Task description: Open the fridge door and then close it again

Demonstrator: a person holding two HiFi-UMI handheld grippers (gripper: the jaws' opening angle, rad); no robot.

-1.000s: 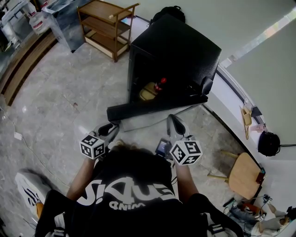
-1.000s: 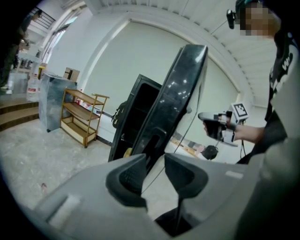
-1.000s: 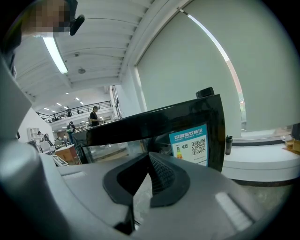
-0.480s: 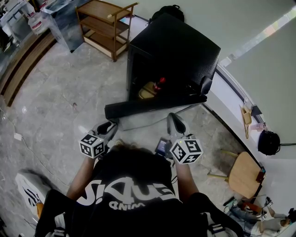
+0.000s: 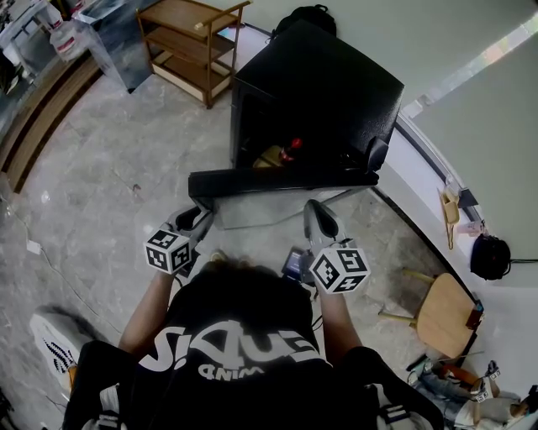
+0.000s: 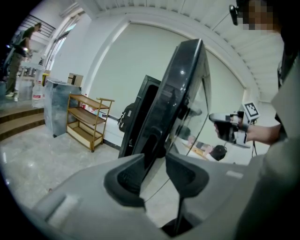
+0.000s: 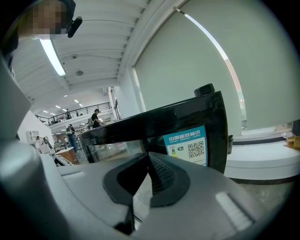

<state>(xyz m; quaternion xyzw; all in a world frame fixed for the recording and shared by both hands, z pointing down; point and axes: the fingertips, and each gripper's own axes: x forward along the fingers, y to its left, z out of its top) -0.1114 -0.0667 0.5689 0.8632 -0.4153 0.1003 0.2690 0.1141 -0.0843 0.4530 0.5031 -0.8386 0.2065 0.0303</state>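
A small black fridge (image 5: 328, 92) stands on the marble floor with its glass door (image 5: 277, 180) swung partly out, nearly square across its front. A red-capped bottle (image 5: 290, 149) shows inside. My left gripper (image 5: 200, 220) is at the door's free left end. In the left gripper view the door's edge (image 6: 173, 103) runs down into the gap of that gripper (image 6: 154, 171); the jaws have just been opening, and the pads stand apart without pressing on it. My right gripper (image 5: 315, 210) hangs before the door's right half, its fingertips meeting (image 7: 147, 171), holding nothing.
A wooden shelf rack (image 5: 189, 46) and a metal cabinet (image 5: 126, 42) stand at the back left, and a black backpack (image 5: 307, 17) behind the fridge. A white ledge (image 5: 420, 168) runs along the right wall, with a wooden chair (image 5: 441, 315) near it.
The door's free end has swung toward the fridge, so the door now lies flatter across its front. My left gripper has followed it forward. The right gripper has stayed put.
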